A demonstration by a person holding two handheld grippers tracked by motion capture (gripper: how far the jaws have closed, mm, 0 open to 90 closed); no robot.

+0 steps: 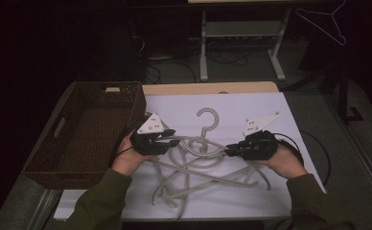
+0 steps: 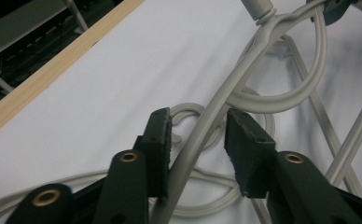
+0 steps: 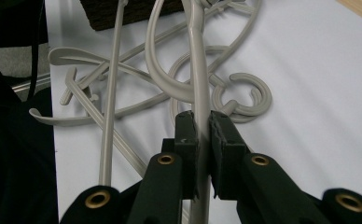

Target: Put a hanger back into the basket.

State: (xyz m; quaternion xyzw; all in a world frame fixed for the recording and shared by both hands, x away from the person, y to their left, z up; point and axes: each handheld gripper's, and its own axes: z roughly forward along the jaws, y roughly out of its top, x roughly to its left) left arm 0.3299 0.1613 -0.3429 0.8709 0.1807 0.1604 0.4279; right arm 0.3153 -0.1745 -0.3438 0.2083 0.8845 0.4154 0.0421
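Note:
Several grey plastic hangers [image 1: 189,177] lie tangled on the white table top [image 1: 256,103]. One hanger [image 1: 206,116] is raised a little above the heap, hook pointing to the far side. My left gripper [image 1: 174,139] is at its left arm. In the left gripper view that arm [image 2: 263,42] runs between the jaws of my left gripper [image 2: 198,119], against the left pad [image 2: 163,140] with a gap to the right pad, so the jaws stand open around it. My right gripper [image 1: 228,151] is shut on the hanger's other arm [image 3: 195,56], pinched between the tips of my right gripper [image 3: 202,116].
A dark woven basket [image 1: 35,167] stands at the table's left, close to my left hand. The table's wooden far edge [image 1: 208,88] runs behind the hangers. A thin wire hanger [image 1: 325,21] hangs at the far right, with table legs and cables behind.

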